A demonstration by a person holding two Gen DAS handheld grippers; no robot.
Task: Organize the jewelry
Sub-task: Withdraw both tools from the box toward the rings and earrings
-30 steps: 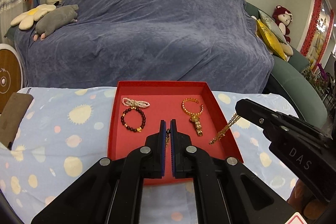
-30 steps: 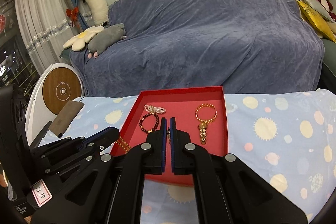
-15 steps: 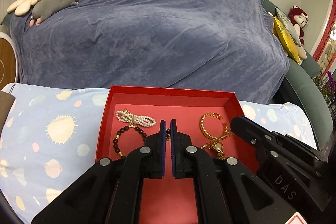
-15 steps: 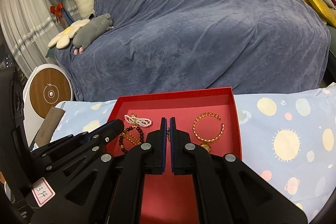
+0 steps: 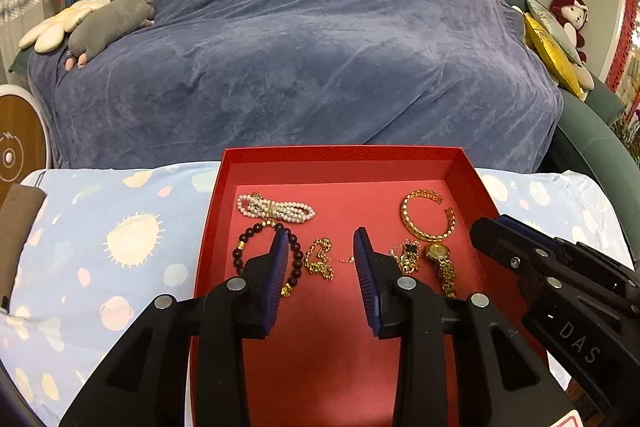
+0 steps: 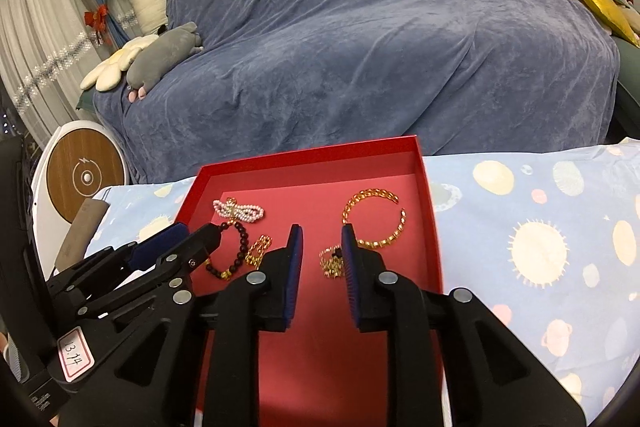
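A red tray [image 5: 340,159] [image 6: 312,157] sits on the table and holds jewelry. Inside lie a pearl bracelet [image 5: 276,207], a dark bead bracelet [image 5: 244,247], a thin gold necklace [image 5: 320,259] [image 6: 332,261], a gold cuff bangle [image 5: 426,215] [image 6: 374,219] and a gold watch [image 5: 440,261]. My left gripper [image 5: 320,247] is open and empty, with the necklace lying on the tray floor between its fingers. My right gripper [image 6: 320,239] is open and empty over the tray, beside the other end of the necklace. Each gripper shows in the other's view.
The table wears a light blue cloth [image 5: 100,227] with sun and planet prints. A sofa under a blue-grey cover [image 5: 320,47] stands behind it, with plush toys [image 5: 108,23] on it. A round white and wood device [image 6: 84,175] stands at the left.
Both grippers, shut on the ends of the gold necklace and held above, came down into the tray and opened. The necklace now lies on the tray floor.
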